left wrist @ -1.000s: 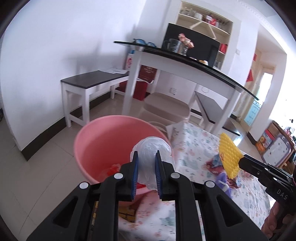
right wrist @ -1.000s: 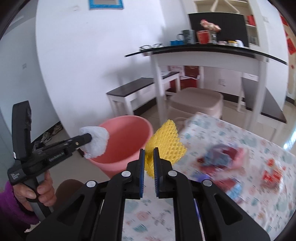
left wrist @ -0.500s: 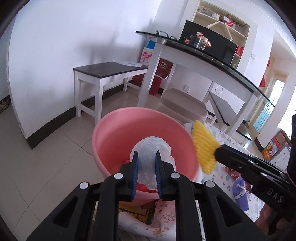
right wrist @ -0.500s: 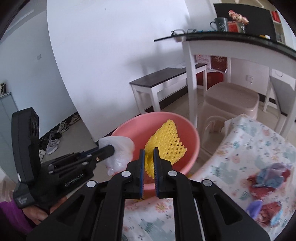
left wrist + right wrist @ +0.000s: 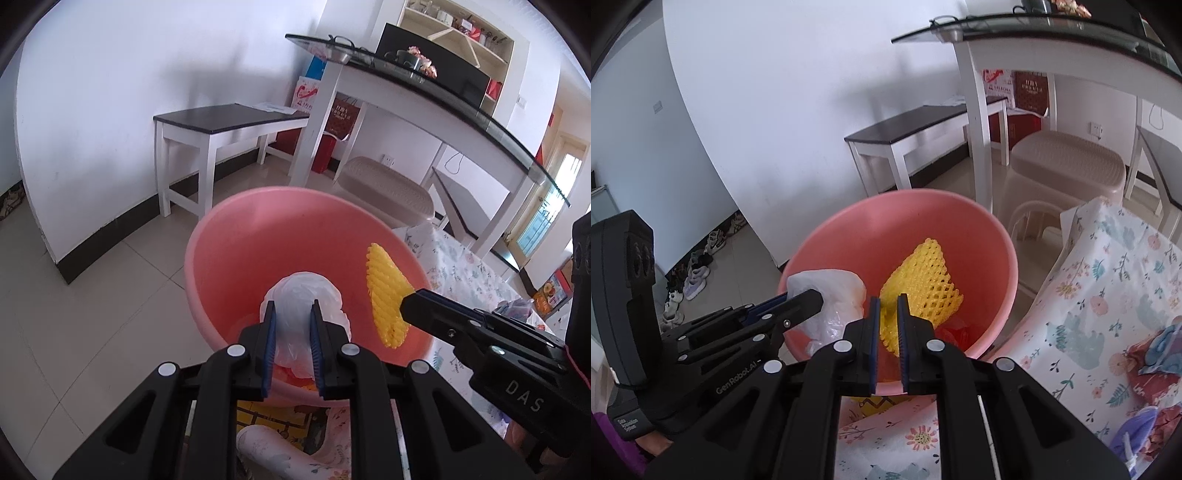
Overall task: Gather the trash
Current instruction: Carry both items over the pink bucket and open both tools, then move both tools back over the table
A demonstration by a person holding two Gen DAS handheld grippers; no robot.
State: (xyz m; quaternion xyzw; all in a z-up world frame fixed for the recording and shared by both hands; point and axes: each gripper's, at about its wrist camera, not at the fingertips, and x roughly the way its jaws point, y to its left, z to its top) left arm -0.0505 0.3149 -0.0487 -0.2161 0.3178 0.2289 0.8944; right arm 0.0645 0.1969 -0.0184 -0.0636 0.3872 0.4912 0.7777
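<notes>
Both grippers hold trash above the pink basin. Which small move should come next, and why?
Probably open both grippers. The left gripper clamps the white plastic bag and the right gripper the yellow foam net, both already over the pink basin.

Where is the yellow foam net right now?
The yellow foam net is clamped in the right gripper, hanging over the pink basin, beside the white plastic bag.

my basin (image 5: 229, 254): smooth pink plastic | bag (image 5: 303, 295): thin crinkled film | net (image 5: 919, 284): yellow foam mesh | tablecloth (image 5: 1100, 295): printed cloth
</notes>
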